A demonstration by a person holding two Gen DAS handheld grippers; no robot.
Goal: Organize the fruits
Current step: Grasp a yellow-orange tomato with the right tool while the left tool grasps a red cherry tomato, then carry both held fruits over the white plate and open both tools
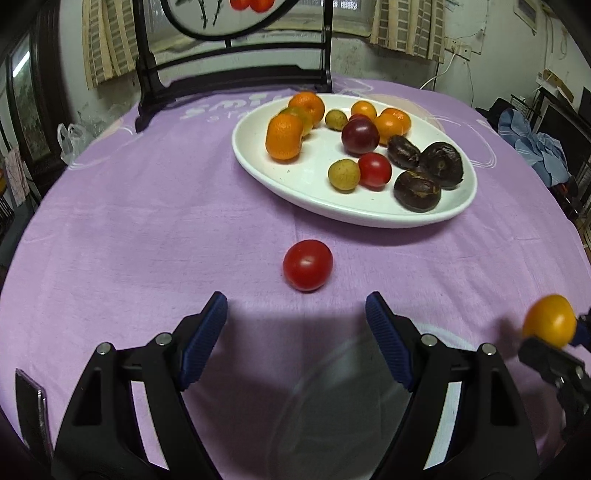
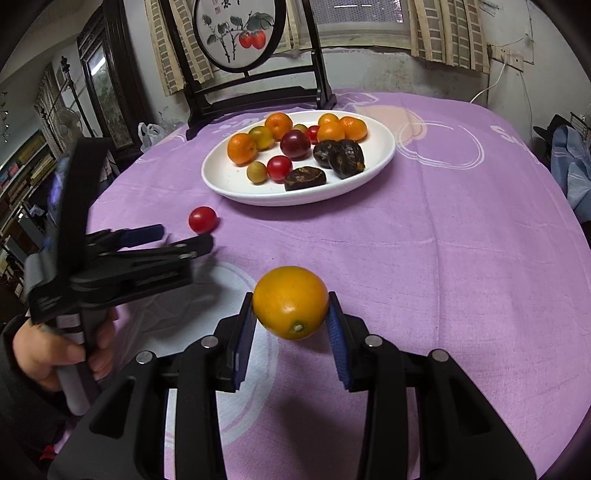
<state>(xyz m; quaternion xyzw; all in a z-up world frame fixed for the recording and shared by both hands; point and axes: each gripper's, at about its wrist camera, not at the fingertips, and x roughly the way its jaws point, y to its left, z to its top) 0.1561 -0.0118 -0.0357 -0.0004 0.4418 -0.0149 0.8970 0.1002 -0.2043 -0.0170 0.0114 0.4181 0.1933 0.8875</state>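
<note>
A white oval plate (image 1: 314, 192) (image 2: 236, 188) on the purple cloth holds several oranges, red tomatoes, green fruits, a dark plum and dark brown fruits. A loose red tomato (image 1: 307, 264) (image 2: 202, 219) lies on the cloth in front of the plate. My left gripper (image 1: 295, 314) (image 2: 184, 238) is open and empty, just behind that tomato. My right gripper (image 2: 290, 314) is shut on a yellow-orange fruit (image 2: 290, 302) (image 1: 549, 321) and holds it above the cloth, to the right of the left gripper.
A dark wooden stand with a round painted panel (image 2: 240, 33) stands at the table's far edge behind the plate. A plastic bag (image 2: 151, 133) sits beyond the far left edge. Blue clothes (image 1: 535, 147) lie off the right side.
</note>
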